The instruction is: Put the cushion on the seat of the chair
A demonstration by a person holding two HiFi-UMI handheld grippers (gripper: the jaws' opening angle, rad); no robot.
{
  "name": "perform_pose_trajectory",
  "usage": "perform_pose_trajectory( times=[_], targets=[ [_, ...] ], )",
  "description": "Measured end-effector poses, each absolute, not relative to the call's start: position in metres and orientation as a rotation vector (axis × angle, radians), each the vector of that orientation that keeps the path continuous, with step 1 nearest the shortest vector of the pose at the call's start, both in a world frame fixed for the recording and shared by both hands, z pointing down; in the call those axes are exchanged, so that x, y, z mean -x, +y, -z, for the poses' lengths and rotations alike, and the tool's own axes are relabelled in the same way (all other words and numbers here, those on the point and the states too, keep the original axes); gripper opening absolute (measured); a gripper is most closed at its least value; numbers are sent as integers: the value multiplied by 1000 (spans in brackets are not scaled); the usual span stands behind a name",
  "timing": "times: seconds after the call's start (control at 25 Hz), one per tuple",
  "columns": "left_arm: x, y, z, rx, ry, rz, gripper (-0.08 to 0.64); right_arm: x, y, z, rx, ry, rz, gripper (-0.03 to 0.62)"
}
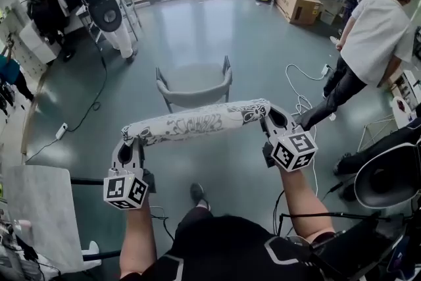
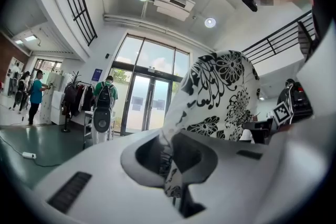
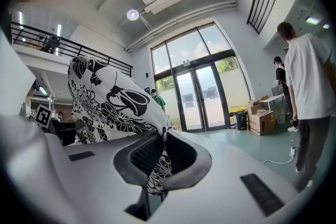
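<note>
cushion: the black-and-white flower-print cushion [image 1: 197,123] hangs in the air, stretched edge-on between the two grippers, short of the chair [image 1: 195,92] and not on the seat [image 1: 194,76] yet
left gripper: the left gripper [image 1: 129,141] has its jaws pinched almost fully together on a thin fold of fabric at the cushion's left end
right gripper: same deal for the right gripper [image 1: 273,116], jaws nearly closed on the corner fabric at the right end
chair: seat is empty, and the curved backrest [image 1: 197,97] looks like it's on the side nearest the person
risk 1: both grips are just on cloth at the corners, so I'd guess a tug or a swing could pull a fold out and drop one end to the floor [image 1: 217,29]
risk 2: if the cushion comes in too low, it probably snags the backrest and flops down in front of it
risk 3: letting go unevenly could leave it tilted or half off the seat
risk 4: there's a cable [image 1: 299,102] on the floor just right of the chair, and a person in a white shirt [image 1: 371,36] close by, so tripping or bumping seems possible
</note>
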State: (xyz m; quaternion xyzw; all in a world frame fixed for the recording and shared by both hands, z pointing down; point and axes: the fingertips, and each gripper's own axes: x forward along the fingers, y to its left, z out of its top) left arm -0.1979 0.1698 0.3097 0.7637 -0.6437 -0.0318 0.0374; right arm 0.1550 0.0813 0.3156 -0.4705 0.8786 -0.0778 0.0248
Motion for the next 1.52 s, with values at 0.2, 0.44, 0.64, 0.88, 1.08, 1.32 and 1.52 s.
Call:
perform_pose_trajectory(
  times=[0.2, 0.44, 0.64, 0.88, 1.08, 1.32, 1.52],
  targets=[
    [228, 121, -315, -2342, -1948, 116, 18, -126, 37, -316, 1476, 2722, 238, 25],
    [247, 76, -329, -2376, -1902, 115, 18, -109, -3, -331, 1516, 2720, 257, 25],
    [278, 37, -332, -2400, -1850, 125, 18, -79, -35, -327, 1552, 2711, 268, 25],
    [295, -3, -334, -2407, -1803, 136, 18, -63, -72, -324, 1588, 2710, 282, 25],
    [300, -37, -341, -2405, -1786, 127, 18, -58, -105, -334, 1579, 2701, 319, 25],
    [302, -86, -344, -2388, -1814, 87, 18, -55, -160, -345, 1537, 2699, 358, 25],
    [297, -138, -348, -2339, -1827, 38, 18, -58, -217, -356, 1531, 2693, 438, 25]
  ],
)
